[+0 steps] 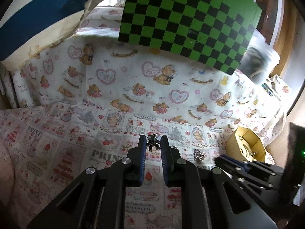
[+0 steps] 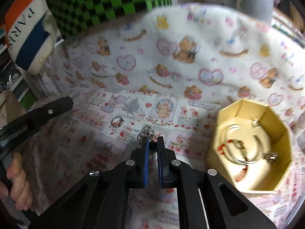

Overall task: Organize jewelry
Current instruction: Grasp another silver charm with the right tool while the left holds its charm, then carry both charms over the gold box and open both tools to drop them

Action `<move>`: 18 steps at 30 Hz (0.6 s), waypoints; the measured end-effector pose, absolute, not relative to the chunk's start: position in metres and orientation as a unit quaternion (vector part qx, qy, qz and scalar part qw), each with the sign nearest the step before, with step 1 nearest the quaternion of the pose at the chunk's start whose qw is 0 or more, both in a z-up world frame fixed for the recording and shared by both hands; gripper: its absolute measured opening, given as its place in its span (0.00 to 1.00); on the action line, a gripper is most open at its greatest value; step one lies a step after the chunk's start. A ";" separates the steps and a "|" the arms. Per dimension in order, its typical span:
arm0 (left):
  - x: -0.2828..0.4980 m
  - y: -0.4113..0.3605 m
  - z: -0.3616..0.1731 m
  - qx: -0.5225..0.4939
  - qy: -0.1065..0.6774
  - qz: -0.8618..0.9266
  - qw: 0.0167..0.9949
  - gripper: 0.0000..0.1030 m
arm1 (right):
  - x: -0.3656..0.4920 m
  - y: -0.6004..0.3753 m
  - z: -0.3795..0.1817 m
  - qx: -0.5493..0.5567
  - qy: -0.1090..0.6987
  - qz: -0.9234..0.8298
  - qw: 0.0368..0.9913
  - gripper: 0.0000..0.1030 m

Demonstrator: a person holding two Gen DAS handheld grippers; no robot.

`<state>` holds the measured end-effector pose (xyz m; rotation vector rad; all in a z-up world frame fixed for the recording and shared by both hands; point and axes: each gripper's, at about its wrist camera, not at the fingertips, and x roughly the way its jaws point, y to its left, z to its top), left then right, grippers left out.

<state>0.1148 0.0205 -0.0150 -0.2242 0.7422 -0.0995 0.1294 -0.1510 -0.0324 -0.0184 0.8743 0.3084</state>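
Note:
In the left wrist view my left gripper [image 1: 152, 140] is open around a small dark bear-shaped charm [image 1: 152, 142] lying on the printed cloth; the jaws stand a little apart from it. A sparkly bead piece [image 1: 199, 155] lies to its right, beside the yellow octagonal box [image 1: 246, 143]. In the right wrist view my right gripper [image 2: 153, 141] is nearly closed on a small dark piece [image 2: 152, 146], just below a silver rhinestone piece [image 2: 146, 131]. The yellow box [image 2: 228, 112] at right holds bangles and a red beaded bracelet. A ring-like piece [image 2: 117, 122] lies left of centre.
A green-and-black checkered board [image 1: 186, 19] leans at the back, a striped cushion [image 1: 32, 22] at back left. A clear plastic container [image 1: 259, 64] stands at back right. The left gripper's finger [image 2: 57, 106] and a hand show at left in the right wrist view.

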 end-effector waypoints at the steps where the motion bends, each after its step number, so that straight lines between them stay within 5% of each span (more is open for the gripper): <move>1: 0.113 0.020 -0.013 -0.108 0.360 -0.050 0.925 0.13 | 0.124 -0.154 -0.028 -0.010 0.416 0.152 0.897 0.09; 18: 0.087 -0.003 0.010 -0.067 0.307 -0.047 0.948 0.13 | 0.073 -0.210 0.021 0.025 0.331 0.156 0.930 0.09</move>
